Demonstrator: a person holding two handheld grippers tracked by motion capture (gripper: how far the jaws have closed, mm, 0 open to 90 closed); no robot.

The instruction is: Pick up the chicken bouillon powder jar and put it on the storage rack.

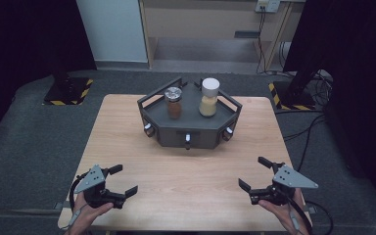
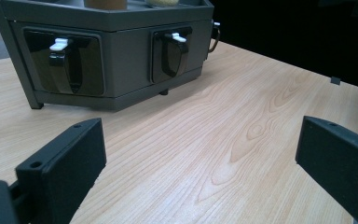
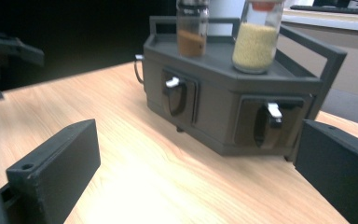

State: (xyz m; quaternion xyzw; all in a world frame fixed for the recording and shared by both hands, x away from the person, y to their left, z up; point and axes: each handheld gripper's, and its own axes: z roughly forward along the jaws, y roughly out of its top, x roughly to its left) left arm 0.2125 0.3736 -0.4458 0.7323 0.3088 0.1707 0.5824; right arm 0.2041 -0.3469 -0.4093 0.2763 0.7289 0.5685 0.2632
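Observation:
A dark grey six-sided rack (image 1: 169,131) (image 2: 130,65) (image 3: 219,119) stands at the far middle of the wooden table (image 1: 186,171). On its top are a jar of brown spice with a metal lid (image 1: 174,103) (image 3: 192,35) and a jar of yellow grain with a white lid (image 1: 209,98) (image 3: 255,44). Small white-tipped handles (image 1: 187,139) (image 2: 58,45) (image 3: 171,83) stick out of its side panels. My left gripper (image 1: 123,180) (image 2: 196,168) is open near the front left. My right gripper (image 1: 252,172) (image 3: 200,168) is open near the front right. Both hold nothing.
Black-and-yellow striped stand bases (image 1: 68,90) sit on the grey carpet beyond the table's far corners. Cables (image 1: 313,122) trail on the floor at the right. A pale cabinet (image 1: 205,24) stands at the back. Bare tabletop lies between the grippers and the rack.

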